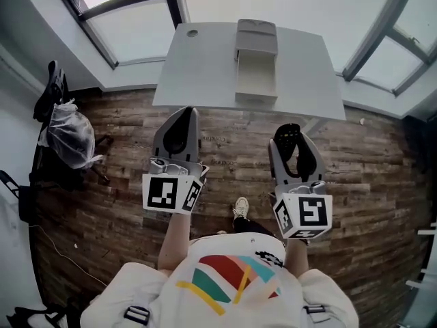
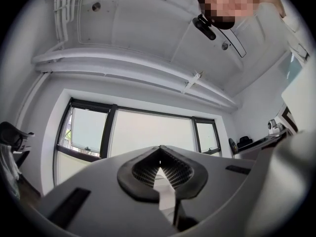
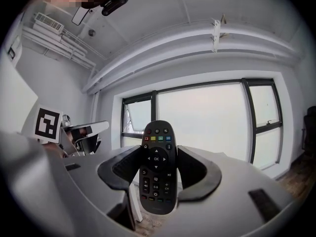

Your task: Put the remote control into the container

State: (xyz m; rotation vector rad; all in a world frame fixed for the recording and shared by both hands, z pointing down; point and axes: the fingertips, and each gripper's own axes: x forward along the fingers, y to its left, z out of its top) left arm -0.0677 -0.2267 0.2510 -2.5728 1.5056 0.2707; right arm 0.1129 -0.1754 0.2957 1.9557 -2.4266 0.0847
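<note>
A black remote control (image 3: 157, 167) with coloured buttons stands upright between the dark pads of my right gripper (image 3: 157, 152), which is shut on it. In the head view the right gripper (image 1: 290, 130) holds the remote control (image 1: 287, 139) above the wooden floor, short of the grey table (image 1: 198, 67). The grey container (image 1: 256, 67) lies open on the table's middle, with its lid folded back at the far side. My left gripper (image 1: 183, 115) hovers level with the right one, to its left. Its jaws (image 2: 159, 149) meet at the tips with nothing between them.
A black chair and a clear plastic bag (image 1: 68, 135) stand on the floor at the left. A small round mark (image 1: 192, 33) lies at the table's far left corner. Large windows run behind the table. The person's shoe (image 1: 240, 208) shows between the grippers.
</note>
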